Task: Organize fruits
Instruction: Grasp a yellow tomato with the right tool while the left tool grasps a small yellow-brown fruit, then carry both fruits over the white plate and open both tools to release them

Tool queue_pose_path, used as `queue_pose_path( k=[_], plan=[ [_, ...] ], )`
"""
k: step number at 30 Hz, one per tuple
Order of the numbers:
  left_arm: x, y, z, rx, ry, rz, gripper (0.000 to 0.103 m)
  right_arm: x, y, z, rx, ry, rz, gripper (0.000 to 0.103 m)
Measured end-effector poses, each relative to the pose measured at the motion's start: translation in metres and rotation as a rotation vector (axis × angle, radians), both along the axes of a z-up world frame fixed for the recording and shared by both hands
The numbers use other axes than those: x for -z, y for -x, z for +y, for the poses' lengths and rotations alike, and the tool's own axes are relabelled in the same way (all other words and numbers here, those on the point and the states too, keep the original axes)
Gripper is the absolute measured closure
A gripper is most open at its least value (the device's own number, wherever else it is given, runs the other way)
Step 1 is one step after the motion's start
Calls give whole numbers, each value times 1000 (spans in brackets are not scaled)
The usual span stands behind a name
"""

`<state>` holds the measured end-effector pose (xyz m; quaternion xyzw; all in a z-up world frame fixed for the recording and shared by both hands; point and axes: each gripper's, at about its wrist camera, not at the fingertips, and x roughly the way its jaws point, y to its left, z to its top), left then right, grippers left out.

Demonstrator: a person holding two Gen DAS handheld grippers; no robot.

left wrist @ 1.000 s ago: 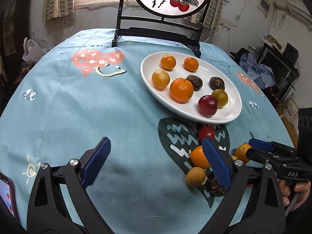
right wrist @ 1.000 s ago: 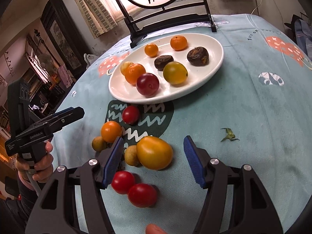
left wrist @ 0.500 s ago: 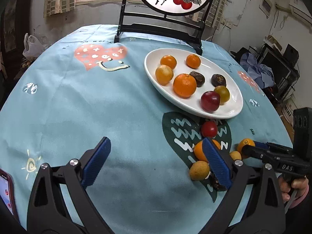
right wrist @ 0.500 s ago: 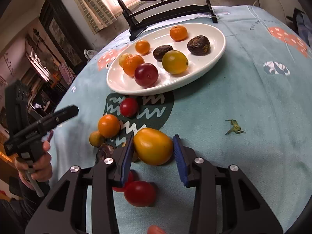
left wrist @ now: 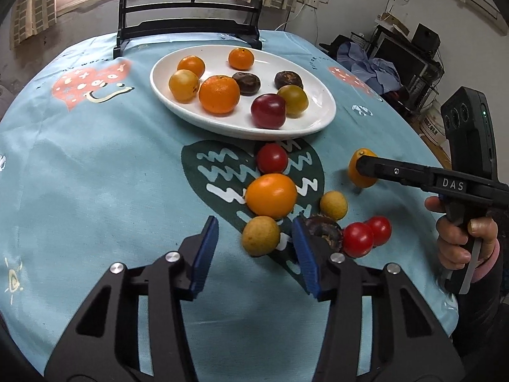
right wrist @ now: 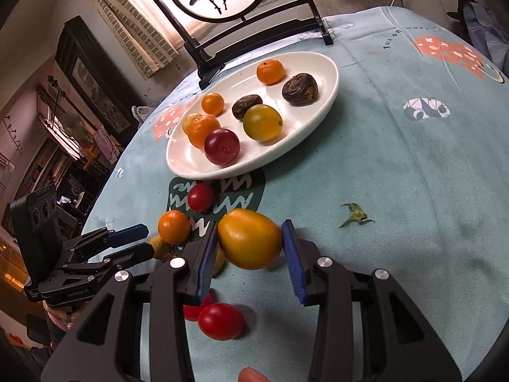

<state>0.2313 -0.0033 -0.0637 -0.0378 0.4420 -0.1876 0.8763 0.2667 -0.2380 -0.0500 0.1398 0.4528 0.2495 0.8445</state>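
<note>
Left tool (left wrist: 254, 256): jaws closing, small tan fruit (left wrist: 261, 236) between them, pads not yet touching it.
Right tool (right wrist: 249, 259): pinching yellow-orange fruit (right wrist: 249, 238).
Plate (left wrist: 321, 121): on counter (left wrist: 95, 175), beyond loose fruit.

Both cameras sit just behind their grippers, low and close over the table (left wrist: 95, 165), angled down toward the plate (left wrist: 321, 117). The left view looks from the plate's near left, the right view from its right. Both share the plate and loose fruit (right wrist: 173, 226).
</note>
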Motion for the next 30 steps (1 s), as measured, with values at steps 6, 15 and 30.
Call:
queue_pose_path(
  k=[6, 15, 30],
  plan=[
    [6, -3, -5, 9, -16, 18, 71, -2, 1, 0, 0, -4, -7, 62],
    [11, -2, -15, 26, -64, 17, 72, -4, 3, 1, -7, -7, -16, 62],
    [-22, -8, 0, -18, 106, -66, 76, -24, 6, 6, -1, -44, -155, 62]
  ],
)
